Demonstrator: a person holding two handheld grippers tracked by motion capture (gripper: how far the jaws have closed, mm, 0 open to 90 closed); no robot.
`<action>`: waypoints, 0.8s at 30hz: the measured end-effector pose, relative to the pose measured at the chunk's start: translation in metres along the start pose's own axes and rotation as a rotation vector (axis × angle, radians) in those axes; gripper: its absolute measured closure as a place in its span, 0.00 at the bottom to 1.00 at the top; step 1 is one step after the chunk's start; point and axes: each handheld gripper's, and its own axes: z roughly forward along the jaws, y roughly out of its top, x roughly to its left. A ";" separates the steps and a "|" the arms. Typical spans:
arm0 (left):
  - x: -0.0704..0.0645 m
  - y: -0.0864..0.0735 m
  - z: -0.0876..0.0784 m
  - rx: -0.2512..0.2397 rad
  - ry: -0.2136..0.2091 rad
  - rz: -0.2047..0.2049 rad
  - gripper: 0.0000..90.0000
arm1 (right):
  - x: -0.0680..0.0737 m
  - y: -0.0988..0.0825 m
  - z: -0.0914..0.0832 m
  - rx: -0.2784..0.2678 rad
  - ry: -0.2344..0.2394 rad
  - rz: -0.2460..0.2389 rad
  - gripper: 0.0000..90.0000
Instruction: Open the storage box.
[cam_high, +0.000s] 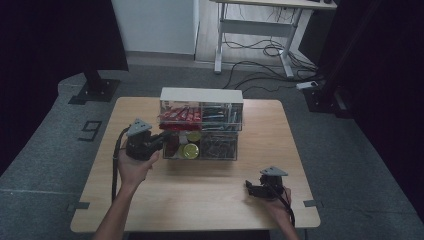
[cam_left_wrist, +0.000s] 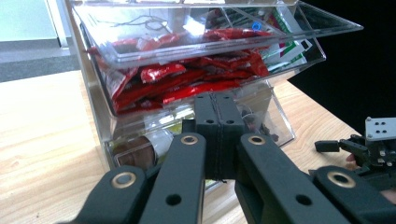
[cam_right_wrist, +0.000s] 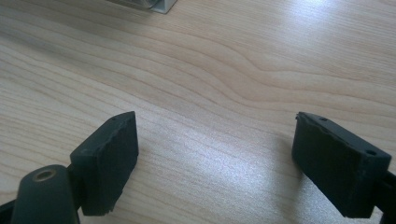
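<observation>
My left gripper (cam_high: 159, 141) sits at the left end of the clear acrylic organizer (cam_high: 201, 95), jaws pressed flat together with nothing between them; in the left gripper view the shut tips (cam_left_wrist: 219, 122) point at the organizer's front, just under the top drawer (cam_left_wrist: 140, 56), which stands pulled out and is packed with red sachets (cam_left_wrist: 187, 86). I judge the step in hand to be working that drawer, either nudging it home or getting set to reach in. I cannot tell whether my tips touch the plastic or hang just short of it. If I mean to push, the next move calls for a straight, level shove on the drawer front so the unit does not skid on the wooden table (cam_high: 200, 200). If I mean to take a sachet, I must first open the jaws and lift over the rim. The lower tier holds round, yellow-green lidded pots (cam_high: 190, 150) and a compartment of dark small items I cannot identify. Farther right, my right gripper (cam_high: 254, 189) rests near the table's front edge, well apart from the organizer, its jaws spread wide over bare wood (cam_right_wrist: 215, 140) and empty. On writing: the sachets and a green-and-white packet (cam_left_wrist: 287, 44) behind them carry print, but none is legible; only a "9" marked on the floor (cam_high: 90, 130) reads clearly.
</observation>
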 end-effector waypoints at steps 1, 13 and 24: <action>0.000 0.001 0.001 0.000 0.001 0.000 1.00 | 0.000 0.000 0.000 0.000 0.000 0.000 0.16; 0.001 0.012 0.012 0.001 -0.015 -0.016 1.00 | 0.000 0.000 0.000 0.001 0.000 0.002 0.16; 0.004 0.015 0.019 0.008 -0.018 -0.028 1.00 | 0.000 0.000 0.000 0.002 0.000 0.003 0.16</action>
